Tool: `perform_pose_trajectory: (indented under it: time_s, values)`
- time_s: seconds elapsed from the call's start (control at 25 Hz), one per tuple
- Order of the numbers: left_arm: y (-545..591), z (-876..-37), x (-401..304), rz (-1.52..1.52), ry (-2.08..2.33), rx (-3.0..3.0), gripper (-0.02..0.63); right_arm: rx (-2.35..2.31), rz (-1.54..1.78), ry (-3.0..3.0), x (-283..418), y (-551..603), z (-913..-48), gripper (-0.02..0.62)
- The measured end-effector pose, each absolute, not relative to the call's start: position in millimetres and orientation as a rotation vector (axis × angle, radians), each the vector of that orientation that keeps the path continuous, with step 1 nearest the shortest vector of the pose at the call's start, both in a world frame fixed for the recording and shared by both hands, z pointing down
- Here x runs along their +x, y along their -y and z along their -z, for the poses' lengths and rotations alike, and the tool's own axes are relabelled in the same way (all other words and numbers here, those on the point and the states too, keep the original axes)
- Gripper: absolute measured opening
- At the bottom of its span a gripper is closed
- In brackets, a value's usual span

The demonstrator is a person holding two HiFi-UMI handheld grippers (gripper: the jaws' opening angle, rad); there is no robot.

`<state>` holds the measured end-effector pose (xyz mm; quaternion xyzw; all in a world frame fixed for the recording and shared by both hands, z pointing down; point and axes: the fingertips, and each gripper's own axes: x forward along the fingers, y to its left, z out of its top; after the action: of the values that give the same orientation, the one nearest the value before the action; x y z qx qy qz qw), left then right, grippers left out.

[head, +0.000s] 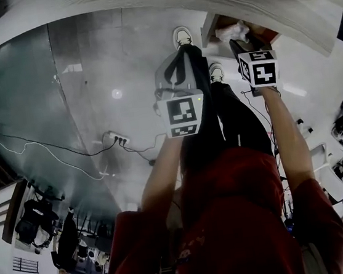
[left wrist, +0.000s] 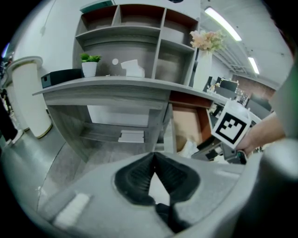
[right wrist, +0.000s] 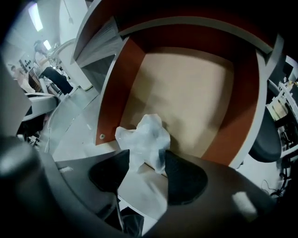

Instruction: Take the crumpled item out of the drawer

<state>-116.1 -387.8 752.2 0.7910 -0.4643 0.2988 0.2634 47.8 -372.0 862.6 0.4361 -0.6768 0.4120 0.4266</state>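
While the right gripper (right wrist: 146, 157) points steeply down into the open drawer (right wrist: 116, 93), its jaws stand wide apart. The crumpled item (right wrist: 144, 137), white and half translucent, lies on the tan drawer floor at the near end, close to the red-brown left wall. It shows in the gap between the two dark pads. The right pad's edge overlaps it in the right gripper view and the left pad is clear of it. Contact: cannot tell; no squeeze visible. The item sits in the drawer, not lifted.

Left gripper (left wrist: 154, 155): jaws closed, tips meeting, nothing between them. It is aimed at the grey desk (left wrist: 116, 88), left of the drawer. In the head view the right gripper is at the drawer's near edge. The left gripper is further left and nearer the person, well apart from the drawer. The shelf unit (left wrist: 139, 28) above the desk carries a small potted plant (left wrist: 90, 64).
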Motion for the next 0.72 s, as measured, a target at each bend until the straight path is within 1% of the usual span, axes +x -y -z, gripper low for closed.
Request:
perform_pose_trajectory:
  time_s: [0.12, 0.28, 0.32, 0.4, 0.52, 0.64, 0.72]
  values:
    - [387.5, -755.2, -116.9, -0.811, 1.255, 2.133, -0.002, 1.087, -1.032, 1.671, 46.3, 374.8, -866.9, 0.229]
    - [386.6, -757.3, -117.1, -0.814, 1.254, 2.130, -0.002, 1.072, -1.018, 1.680, 43.6, 374.3, -868.3, 0.183]
    - [386.8, -757.5, -116.9, -0.814, 1.254, 2.130, -0.002, 1.070, -1.010, 1.683, 43.8, 374.2, -867.8, 0.169]
    - [387.3, -757.1, -116.8, -0.815, 1.255, 2.130, -0.002, 1.071, -1.002, 1.689, 44.7, 373.8, -866.4, 0.106]
    - [388.6, -757.5, -117.5, -0.821, 1.258, 2.128, -0.002, 1.062, -0.998, 1.697, 45.1, 373.2, -865.8, 0.067]
    - [388.2, -756.5, -115.7, -0.822, 1.260, 2.130, -0.002, 1.051, -0.985, 1.702, 47.2, 372.2, -865.8, 0.046]
    - [387.2, -754.8, -114.1, -0.820, 1.260, 2.134, -0.002, 1.055, -0.982, 1.707, 48.8, 372.2, -864.3, 0.044]
